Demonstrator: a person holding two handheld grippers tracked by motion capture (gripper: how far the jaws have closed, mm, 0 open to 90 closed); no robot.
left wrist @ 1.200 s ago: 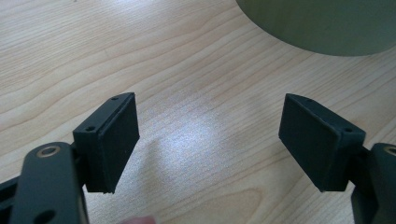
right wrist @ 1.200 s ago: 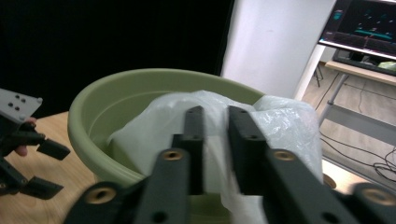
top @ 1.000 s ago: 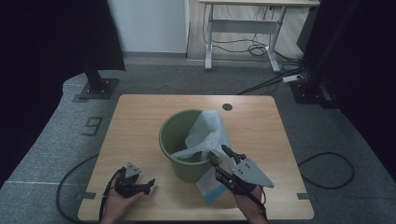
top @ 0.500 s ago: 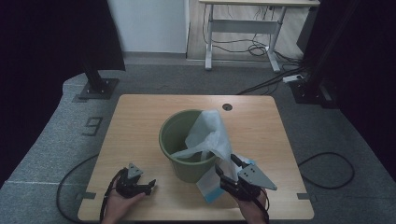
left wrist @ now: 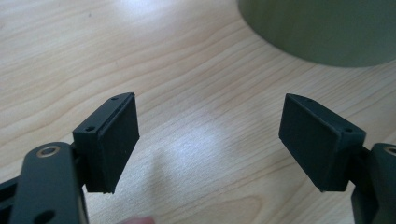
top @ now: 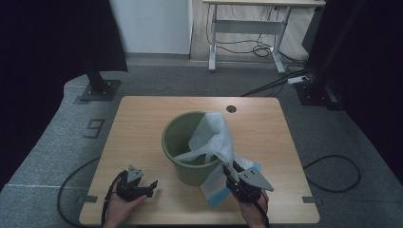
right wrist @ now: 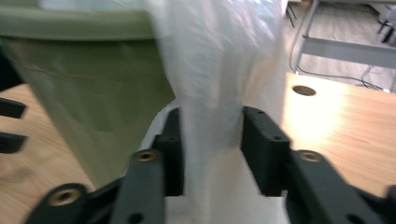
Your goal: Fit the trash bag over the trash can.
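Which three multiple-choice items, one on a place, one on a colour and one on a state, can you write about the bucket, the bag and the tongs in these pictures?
1. Where does the round green plastic bucket stand?
A. On the light wooden table
B. On the grey floor
C. On a chair

2. What colour is the thin plastic bag that hangs over the bucket's rim?
A. Black
B. Whitish and translucent
C. Red

3. How do the left tongs stand?
A. Shut on the bag
B. Shut on the bucket
C. Open, with nothing between them

Answers: 1 A, the high view shows it mid-table; 2 B, the right gripper view shows pale film between the right tongs; 3 C, the left gripper view shows bare wood between wide jaws.
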